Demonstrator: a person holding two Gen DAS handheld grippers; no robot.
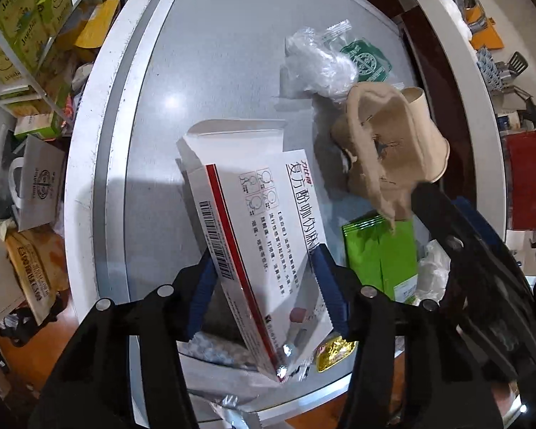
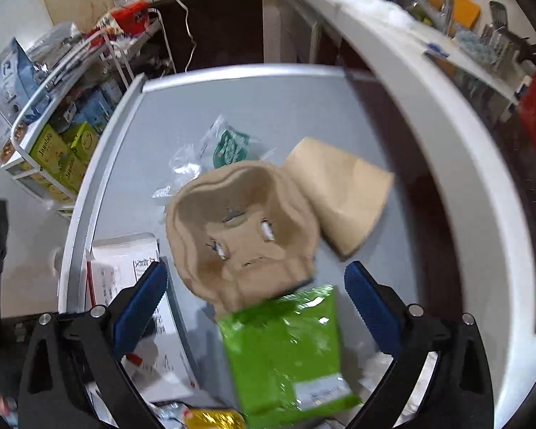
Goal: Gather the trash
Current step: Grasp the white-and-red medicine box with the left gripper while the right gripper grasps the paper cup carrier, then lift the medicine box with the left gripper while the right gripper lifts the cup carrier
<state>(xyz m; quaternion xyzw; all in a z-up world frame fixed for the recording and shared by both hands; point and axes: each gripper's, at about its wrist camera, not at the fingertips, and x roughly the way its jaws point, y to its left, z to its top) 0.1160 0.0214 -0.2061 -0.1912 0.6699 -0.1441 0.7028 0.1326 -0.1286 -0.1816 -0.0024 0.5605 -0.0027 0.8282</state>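
My left gripper [image 1: 264,271] is shut on a white medicine box [image 1: 261,221] with a red stripe and barcode, held tilted above the grey table [image 1: 214,53]. My right gripper [image 2: 255,282] is open over a green foil packet [image 2: 286,350] and a crushed tan paper cup [image 2: 243,228]; neither touches its blue pads. In the left wrist view the right gripper [image 1: 464,236] shows at the right, beside the tan cup [image 1: 386,153] and green packet [image 1: 382,254]. The white box also shows in the right wrist view [image 2: 125,271].
Clear crumpled plastic [image 1: 318,64] and a green-printed wrapper [image 1: 368,59] lie at the far side. A second tan cup [image 2: 343,193] lies behind the crushed one. A gold wrapper [image 1: 334,352] and a silver blister sheet [image 1: 218,354] lie near. A shelf of boxes [image 2: 57,150] stands left.
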